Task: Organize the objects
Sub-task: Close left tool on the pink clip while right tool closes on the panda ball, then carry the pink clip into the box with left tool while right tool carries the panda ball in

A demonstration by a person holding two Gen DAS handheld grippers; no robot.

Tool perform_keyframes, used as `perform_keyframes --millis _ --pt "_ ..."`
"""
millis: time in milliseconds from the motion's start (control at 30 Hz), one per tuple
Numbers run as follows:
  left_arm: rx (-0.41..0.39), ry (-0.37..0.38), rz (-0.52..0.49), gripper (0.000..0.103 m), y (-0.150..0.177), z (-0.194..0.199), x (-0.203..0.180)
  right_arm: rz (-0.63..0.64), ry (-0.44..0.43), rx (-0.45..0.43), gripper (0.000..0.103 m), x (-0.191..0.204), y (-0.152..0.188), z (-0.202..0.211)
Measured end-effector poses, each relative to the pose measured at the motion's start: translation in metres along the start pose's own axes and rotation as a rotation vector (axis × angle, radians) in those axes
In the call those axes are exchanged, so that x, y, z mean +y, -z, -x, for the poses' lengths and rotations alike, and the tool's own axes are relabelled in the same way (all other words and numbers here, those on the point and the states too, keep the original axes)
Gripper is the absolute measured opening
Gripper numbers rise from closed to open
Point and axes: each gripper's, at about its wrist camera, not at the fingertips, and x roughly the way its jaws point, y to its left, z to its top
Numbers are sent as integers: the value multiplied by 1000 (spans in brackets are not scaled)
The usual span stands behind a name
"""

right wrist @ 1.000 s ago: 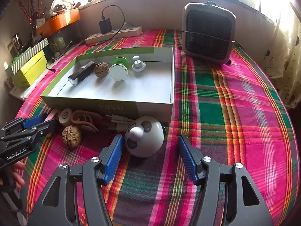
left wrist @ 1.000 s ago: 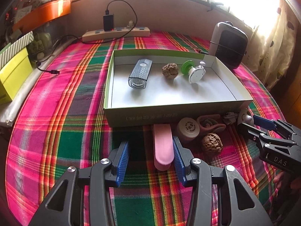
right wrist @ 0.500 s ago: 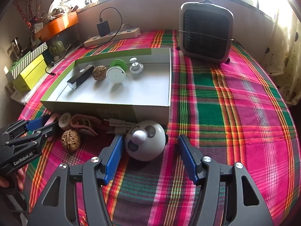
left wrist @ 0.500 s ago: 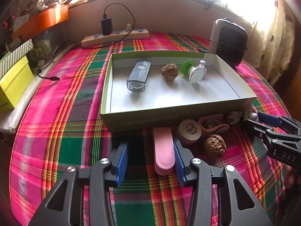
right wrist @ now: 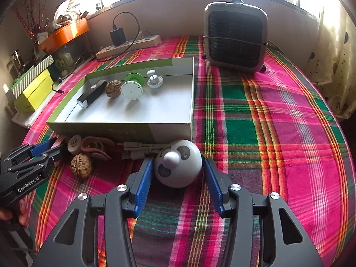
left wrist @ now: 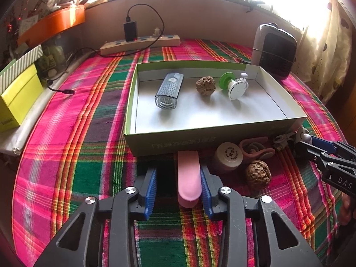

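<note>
Left wrist view: left claw [left wrist: 178, 185] sitting low over the plaid worktop [left wrist: 73, 155], jaws apart, not clamping anything.
Pink case [left wrist: 188, 176]: lying between the left claw's blue pads, right pad [left wrist: 205, 191] looking like it is touching it, left pad standing clear; far end butting against the box front wall.
Right of pink case: round beige lid [left wrist: 229, 156], walnut [left wrist: 258, 174] just in front of it, pink earhook piece [left wrist: 255, 150] resting beside the lid.
Right wrist view: right claw [right wrist: 178, 181] spread wide around the panda ball [right wrist: 178, 163], both pads sitting just off its sides; contact cannot be told.
Panda ball: sitting on the worktop just in front of the box's near right corner, white nub pointing toward the camera.
Behind ball: grey cable bundle [right wrist: 142, 149] lying along the box wall.
Green box [left wrist: 209, 136]: lying open on the worktop, holding a bike light [left wrist: 169, 91], a second walnut [left wrist: 205, 85], a green-and-white spool [left wrist: 233, 85] and a small white knob [right wrist: 155, 80], all near its far wall.
Far side: heater [right wrist: 235, 37] standing behind the box, power strip [left wrist: 140, 44] with a black charger plugged in.
</note>
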Motion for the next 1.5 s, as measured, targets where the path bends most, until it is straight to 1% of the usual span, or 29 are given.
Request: perform_keyframes --millis 467,1300,1500 --pt "-4 -16 28 16 1 0 5 -13 -3 -6 48 -1 0 1" --pt "-5 -14 30 15 1 -1 5 -18 -7 -8 48 -2 0 2" --pt "-1 -1 29 15 2 0 5 -19 -11 -16 48 -2 1 4"
